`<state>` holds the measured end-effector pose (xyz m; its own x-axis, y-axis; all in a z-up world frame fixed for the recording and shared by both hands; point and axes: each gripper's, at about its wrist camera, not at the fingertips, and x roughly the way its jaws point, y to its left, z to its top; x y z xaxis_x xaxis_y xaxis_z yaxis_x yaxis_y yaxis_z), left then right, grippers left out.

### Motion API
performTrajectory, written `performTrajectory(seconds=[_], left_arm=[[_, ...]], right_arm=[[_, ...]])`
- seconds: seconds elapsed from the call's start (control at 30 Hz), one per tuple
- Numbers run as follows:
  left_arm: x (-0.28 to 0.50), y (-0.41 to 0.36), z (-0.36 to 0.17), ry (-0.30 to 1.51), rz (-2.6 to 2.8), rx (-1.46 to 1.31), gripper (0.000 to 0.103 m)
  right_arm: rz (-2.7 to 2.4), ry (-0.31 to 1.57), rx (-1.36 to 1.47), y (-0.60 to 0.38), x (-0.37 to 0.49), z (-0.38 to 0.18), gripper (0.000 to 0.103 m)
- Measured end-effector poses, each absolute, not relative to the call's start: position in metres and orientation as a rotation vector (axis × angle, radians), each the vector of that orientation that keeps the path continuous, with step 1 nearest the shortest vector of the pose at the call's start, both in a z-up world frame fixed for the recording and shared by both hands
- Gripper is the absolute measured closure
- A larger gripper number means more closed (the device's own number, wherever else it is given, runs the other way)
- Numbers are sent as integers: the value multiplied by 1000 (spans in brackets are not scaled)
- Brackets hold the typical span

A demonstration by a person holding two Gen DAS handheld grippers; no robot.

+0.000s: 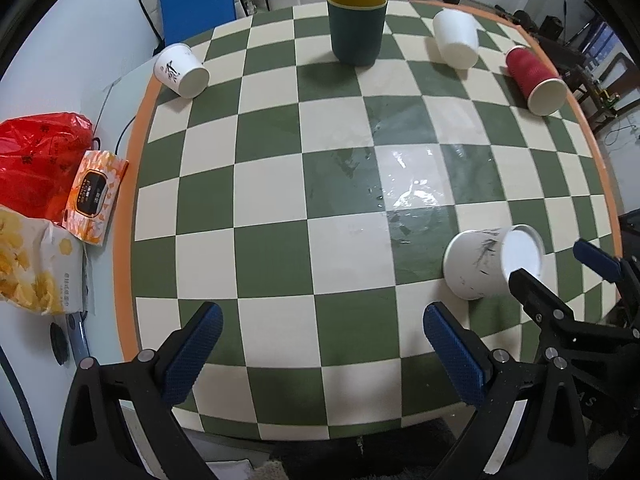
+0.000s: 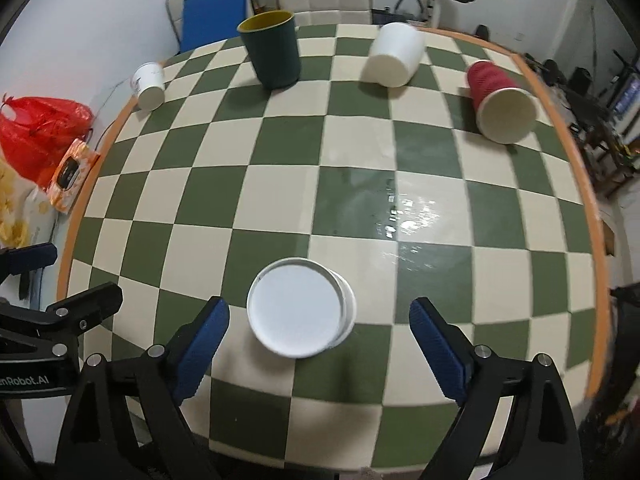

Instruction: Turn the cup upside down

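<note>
Right gripper (image 2: 318, 324): jaws spread wide, nothing between the pads, hovering at the near edge of the checkered table (image 2: 280, 168). White paper cup (image 2: 298, 306) lies on its side just ahead, between the 2 blue fingers (image 2: 204, 340) but touching neither, one round end facing the camera; whether that end is mouth or base cannot be told. Left wrist view shows the same cup (image 1: 480, 264) near right, with dark scribbles on its wall.

Left gripper (image 1: 322, 354): jaws also wide apart, holding nothing, over the near edge, left of the cup.

Farther out: wet shiny patch (image 2: 412, 216) mid-table. Far row, left to right: small printed white cup (image 2: 149, 85) on its side, dark green cup (image 2: 274, 52) upright, plain white cup (image 2: 394, 55) tipped over, red cup (image 2: 498, 98) on its side.

Off-table left: red plastic bag (image 1: 40, 156), orange wipes pack (image 1: 96, 196).
</note>
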<state>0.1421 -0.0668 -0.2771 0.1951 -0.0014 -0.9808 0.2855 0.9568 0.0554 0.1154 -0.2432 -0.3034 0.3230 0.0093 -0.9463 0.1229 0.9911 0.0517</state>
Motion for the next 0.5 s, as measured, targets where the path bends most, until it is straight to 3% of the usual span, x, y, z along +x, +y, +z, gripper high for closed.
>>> performTrajectory(seconds=[0.5], left_arm=[[100,-35,-126,1155,-216,145,0]], right_arm=[[-312,1134,123,-230,52,-145,9]])
